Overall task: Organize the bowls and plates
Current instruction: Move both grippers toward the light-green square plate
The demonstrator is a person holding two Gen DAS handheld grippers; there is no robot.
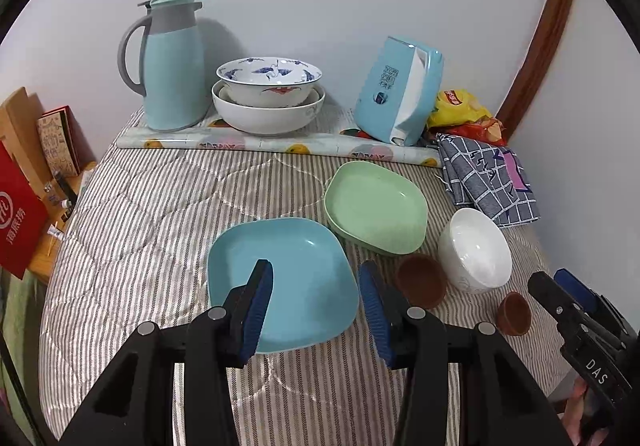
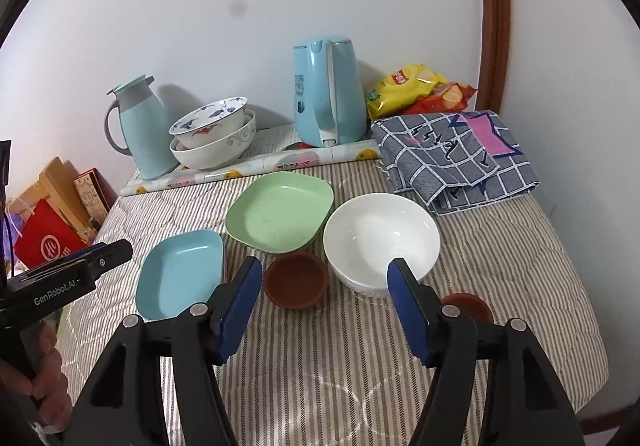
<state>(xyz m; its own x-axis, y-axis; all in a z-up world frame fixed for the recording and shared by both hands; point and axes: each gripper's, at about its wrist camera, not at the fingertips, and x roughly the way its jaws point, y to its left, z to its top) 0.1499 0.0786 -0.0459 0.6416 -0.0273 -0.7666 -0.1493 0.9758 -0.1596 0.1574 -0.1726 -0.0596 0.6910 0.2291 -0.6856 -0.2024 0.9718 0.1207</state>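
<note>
1. Crockery on the striped cloth [image 2: 340, 378], by our count: two squarish plates, one blue plate [image 1: 280, 282] and one green plate [image 1: 376, 206]; one plain white bowl [image 2: 380, 238]; two small brown bowls, the nearer brown bowl [image 2: 296, 280] and a second brown bowl [image 1: 514, 314] off to the right.
2. At the back we count two more bowls nested together, a painted bowl [image 1: 268, 80] sitting inside a larger white bowl [image 1: 268, 116], between one thermos jug [image 1: 170, 62] and one blue kettle [image 2: 328, 94].
3. All the dishes sit upright, mouths facing up. The green plate lies with its long axis running diagonally, and its near edge is just beside the blue plate's far corner; we cannot tell whether they touch.
4. The white bowl stands just right of the green plate, with the nearer brown bowl in front of the gap between them.
5. We see the left gripper [image 1: 316, 302] spread wide over the blue plate's right half, holding nothing.
6. The right gripper [image 2: 326, 302] is likewise spread wide and empty, hovering near the brown and white bowls.
</note>
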